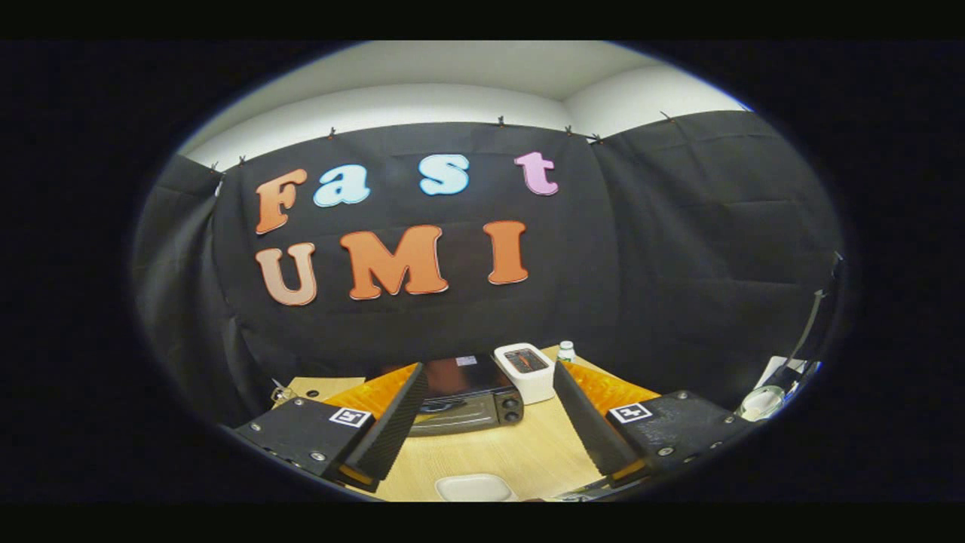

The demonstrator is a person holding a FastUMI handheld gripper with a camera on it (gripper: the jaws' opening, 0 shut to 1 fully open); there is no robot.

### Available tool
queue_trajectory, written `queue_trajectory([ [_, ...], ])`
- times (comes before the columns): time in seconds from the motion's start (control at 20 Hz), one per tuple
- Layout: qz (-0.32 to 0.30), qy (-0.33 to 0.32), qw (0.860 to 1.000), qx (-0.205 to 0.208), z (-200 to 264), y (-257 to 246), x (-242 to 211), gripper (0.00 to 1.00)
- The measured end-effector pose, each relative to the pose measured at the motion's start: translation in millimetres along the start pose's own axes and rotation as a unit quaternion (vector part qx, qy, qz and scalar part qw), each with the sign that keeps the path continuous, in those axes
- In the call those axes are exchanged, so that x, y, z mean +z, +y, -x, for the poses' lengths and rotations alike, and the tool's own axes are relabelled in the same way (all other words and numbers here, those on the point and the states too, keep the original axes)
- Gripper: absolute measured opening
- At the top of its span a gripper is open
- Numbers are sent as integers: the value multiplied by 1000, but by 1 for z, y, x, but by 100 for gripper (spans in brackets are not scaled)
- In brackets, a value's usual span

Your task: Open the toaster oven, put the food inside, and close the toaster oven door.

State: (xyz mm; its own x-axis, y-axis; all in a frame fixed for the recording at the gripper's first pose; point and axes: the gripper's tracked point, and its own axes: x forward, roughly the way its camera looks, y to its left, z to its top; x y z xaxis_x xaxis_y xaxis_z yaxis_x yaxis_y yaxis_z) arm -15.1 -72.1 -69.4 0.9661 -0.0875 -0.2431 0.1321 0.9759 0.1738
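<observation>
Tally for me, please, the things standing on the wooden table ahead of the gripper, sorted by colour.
Black: 1, the toaster oven, door shut, beyond the open gripper.
White: 3, the toaster beside the oven, the small bottle behind it, and the dish near the table edge between the fingers.
Total: 4.

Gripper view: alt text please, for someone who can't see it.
The gripper is open above a wooden table, holding nothing. Beyond its fingers sits a black toaster oven, door closed, with a white toaster beside it and a white dish nearer.
</observation>
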Motion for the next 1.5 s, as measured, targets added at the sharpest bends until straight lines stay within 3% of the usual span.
queue_trajectory([
  [0.2, 6, -5, 1000, -16, 0, -29, 9, 99],
  [0.8, 3, -15, 1000, 23, -56, -70, 29, 99],
  [1.25, 9, -32, 998, 62, -78, -138, 56, 99],
  [1.5, -3, -24, 996, 80, -84, -164, 50, 99],
])
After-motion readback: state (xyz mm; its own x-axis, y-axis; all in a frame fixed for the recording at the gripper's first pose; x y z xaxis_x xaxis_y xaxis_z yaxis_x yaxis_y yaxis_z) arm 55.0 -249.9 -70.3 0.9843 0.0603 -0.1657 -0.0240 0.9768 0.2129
